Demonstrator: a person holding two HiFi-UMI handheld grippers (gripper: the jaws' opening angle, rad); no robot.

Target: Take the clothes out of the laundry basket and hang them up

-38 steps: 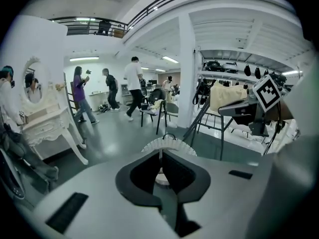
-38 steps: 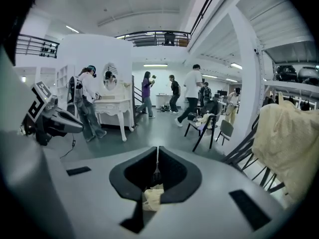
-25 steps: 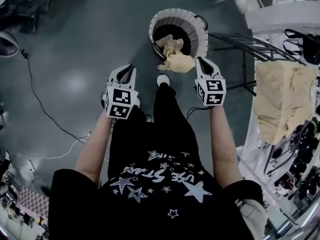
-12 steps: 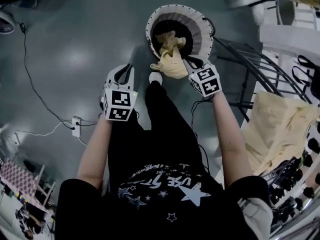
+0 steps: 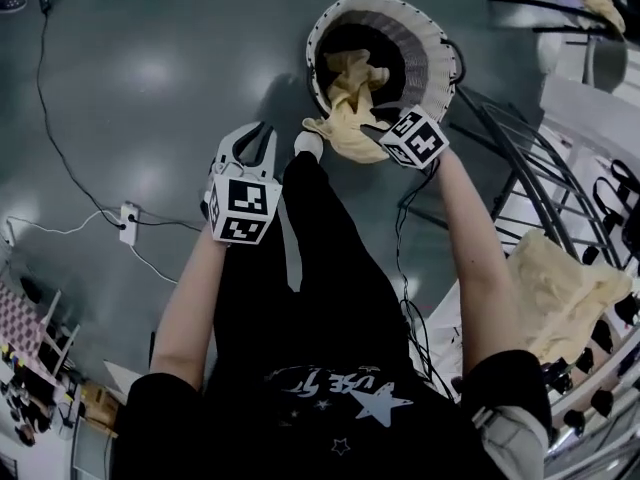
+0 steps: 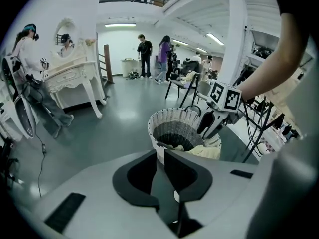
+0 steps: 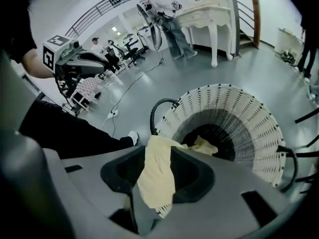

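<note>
The white laundry basket (image 5: 432, 48) is seen on the grey floor (image 5: 150, 88), just in front of the person's white shoe (image 5: 308, 144). A pale yellow cloth (image 5: 345, 133) is draped over the near rim of the basket, and a heap of cloth (image 5: 352, 73) of the same colour is piled inside it. The right hand-held gripper (image 5: 378, 133) is held at that rim. Its jaws are opening and stand wide apart, and the pale yellow cloth lies loosely between them. The left hand-held gripper (image 5: 255, 136) is held off to the side, apart from the basket. Its jaws are opening from a thin slit, and nothing is between them. The person's black trouser leg (image 5: 320, 248) is seen between the two grippers. A black metal rack (image 5: 520, 158) stands just beside the basket on the right, and another yellow cloth (image 5: 565, 293) is hung further along that side. A plug box (image 5: 128, 223) with its cables lies on the floor at the left, well apart from the basket. In the left gripper view, a white dressing table (image 6: 75, 76) and some people (image 6: 144, 54) are seen far behind the basket.
</note>
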